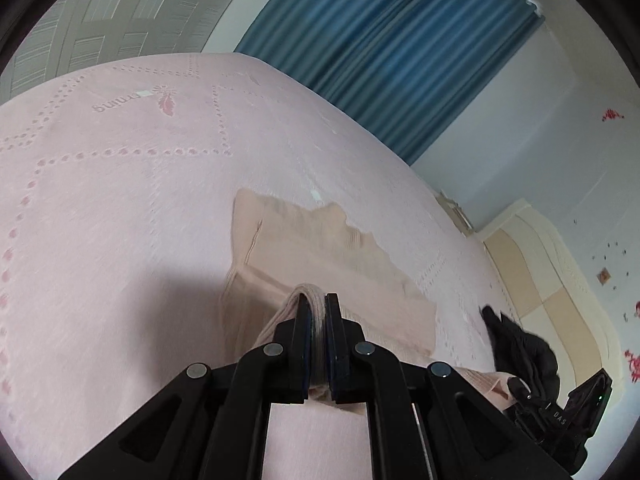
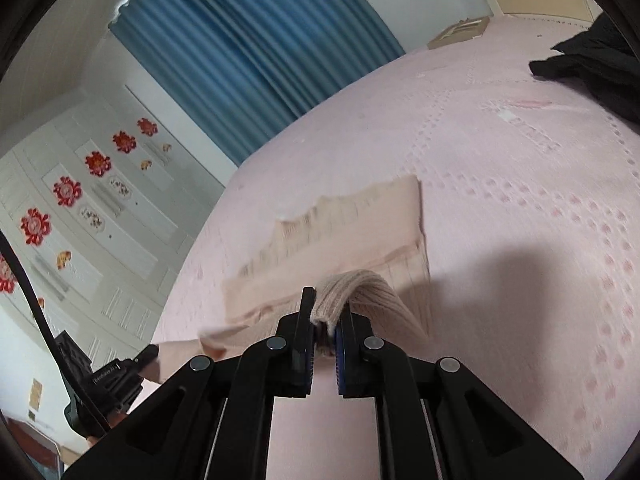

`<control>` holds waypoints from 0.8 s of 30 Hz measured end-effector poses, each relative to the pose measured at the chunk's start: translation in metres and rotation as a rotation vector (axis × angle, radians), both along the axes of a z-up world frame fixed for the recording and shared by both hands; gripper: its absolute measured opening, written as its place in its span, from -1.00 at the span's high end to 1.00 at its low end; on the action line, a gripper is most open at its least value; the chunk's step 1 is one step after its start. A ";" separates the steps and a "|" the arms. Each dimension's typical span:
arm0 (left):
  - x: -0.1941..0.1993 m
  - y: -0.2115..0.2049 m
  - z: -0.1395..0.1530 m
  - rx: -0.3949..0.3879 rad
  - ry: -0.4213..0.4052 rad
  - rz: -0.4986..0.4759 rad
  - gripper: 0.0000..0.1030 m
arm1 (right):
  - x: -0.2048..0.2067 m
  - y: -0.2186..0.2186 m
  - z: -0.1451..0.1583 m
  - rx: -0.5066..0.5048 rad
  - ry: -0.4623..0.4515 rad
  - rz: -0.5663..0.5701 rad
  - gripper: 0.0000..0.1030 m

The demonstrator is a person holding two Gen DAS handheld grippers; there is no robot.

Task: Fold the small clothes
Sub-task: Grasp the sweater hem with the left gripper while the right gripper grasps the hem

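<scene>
A small beige ribbed knit garment point(image 1: 320, 248) lies on the pink bedspread point(image 1: 120, 200), its near edge lifted. My left gripper point(image 1: 318, 308) is shut on a bunched fold of that near edge. In the right wrist view the same garment point(image 2: 360, 216) stretches away from me, slightly blurred. My right gripper point(image 2: 326, 310) is shut on another ribbed fold of its near edge. The right gripper shows at the lower right of the left wrist view point(image 1: 560, 412), and the left gripper shows at the lower left of the right wrist view point(image 2: 116, 380), both holding the same edge.
A black garment point(image 2: 592, 64) lies on the bed further off, also in the left wrist view point(image 1: 516, 344). A blue curtain point(image 1: 400, 52) hangs behind the bed. A cream headboard point(image 1: 552, 280) stands at one end. White wardrobe doors with red flower stickers point(image 2: 80, 184) are beside the bed.
</scene>
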State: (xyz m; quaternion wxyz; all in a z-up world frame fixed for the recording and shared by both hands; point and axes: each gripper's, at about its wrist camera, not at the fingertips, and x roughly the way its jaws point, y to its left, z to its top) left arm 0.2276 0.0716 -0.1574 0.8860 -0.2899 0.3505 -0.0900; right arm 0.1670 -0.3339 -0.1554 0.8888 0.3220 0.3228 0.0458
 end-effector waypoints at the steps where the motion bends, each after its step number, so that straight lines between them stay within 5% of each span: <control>1: 0.011 -0.002 -0.001 0.007 0.001 0.002 0.87 | 0.014 -0.001 -0.001 -0.005 -0.003 -0.004 0.84; 10: 0.117 -0.014 -0.027 0.017 0.024 0.033 0.87 | 0.119 -0.008 -0.025 -0.005 0.013 -0.015 0.84; 19: 0.184 -0.022 -0.059 -0.022 0.074 -0.002 0.85 | 0.193 -0.004 -0.061 -0.131 0.068 -0.013 0.83; 21: 0.190 -0.019 -0.063 -0.056 0.070 -0.017 0.76 | 0.196 -0.001 -0.066 -0.167 0.076 -0.022 0.70; 24: 0.186 -0.015 -0.061 -0.030 0.048 0.025 0.22 | 0.193 0.004 -0.070 -0.211 0.090 -0.001 0.57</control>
